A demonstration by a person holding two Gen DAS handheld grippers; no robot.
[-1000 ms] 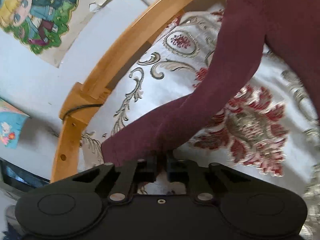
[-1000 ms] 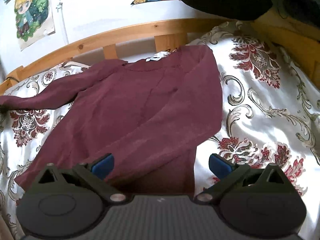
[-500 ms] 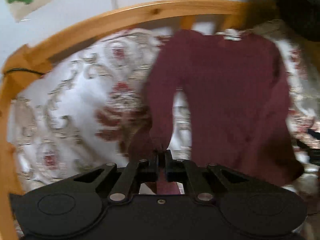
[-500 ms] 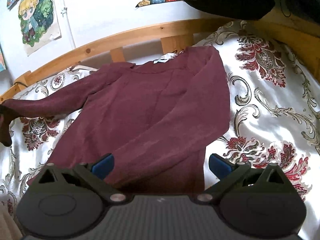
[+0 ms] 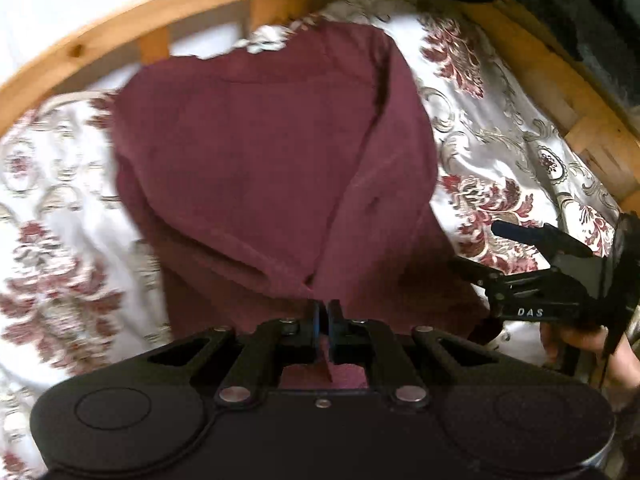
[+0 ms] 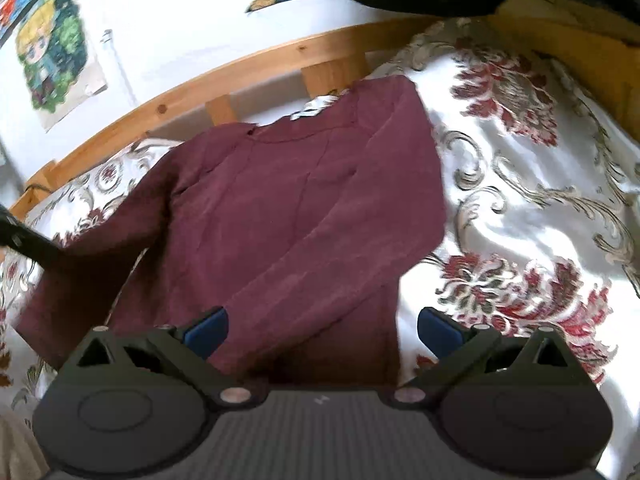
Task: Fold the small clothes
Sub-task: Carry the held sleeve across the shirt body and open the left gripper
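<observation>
Left gripper [image 5: 323,312] jaws pinching maroon sweater [image 6: 280,216], apparently sleeve cuff; right gripper [image 6: 322,330] jaws spread above hem.

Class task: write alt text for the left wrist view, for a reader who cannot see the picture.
The left gripper, jaws shut, pinches a sleeve cuff of a maroon long-sleeved top spread on a white floral bedspread. The right gripper hovers open at the right edge, and a wooden bed rail curves behind.
</observation>
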